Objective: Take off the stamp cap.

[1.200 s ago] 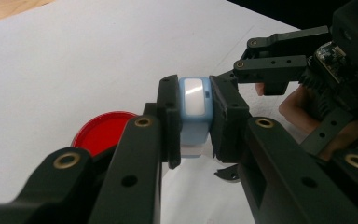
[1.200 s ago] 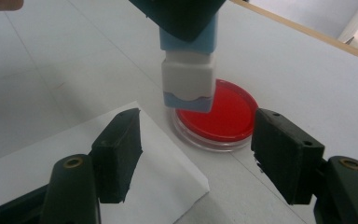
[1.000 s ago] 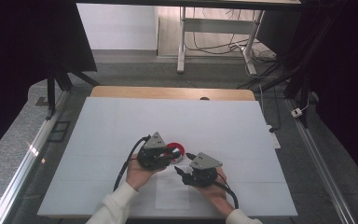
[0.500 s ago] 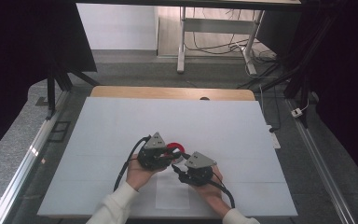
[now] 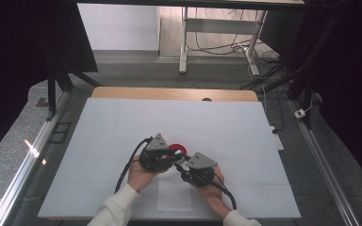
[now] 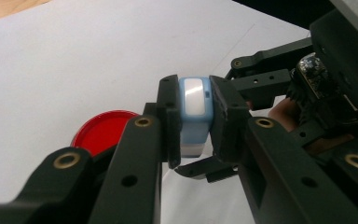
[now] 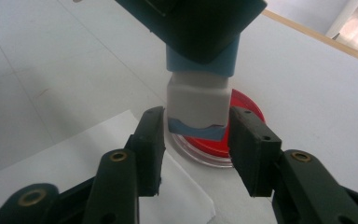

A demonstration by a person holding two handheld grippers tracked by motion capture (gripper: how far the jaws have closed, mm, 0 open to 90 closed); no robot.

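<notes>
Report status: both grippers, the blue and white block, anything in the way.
Left gripper shut on blue and white block. Right gripper closing around its lower end, pads not yet pressing. Red dish just beneath, nothing blocking.

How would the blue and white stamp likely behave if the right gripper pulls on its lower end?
The stamp looks like hard, smooth plastic, so probably stiff and a bit slippery. The left gripper clamps its blue top, so it likely won't tip. The right gripper's jaws, just closing, flank the white end, which may slide off as a cap.
</notes>
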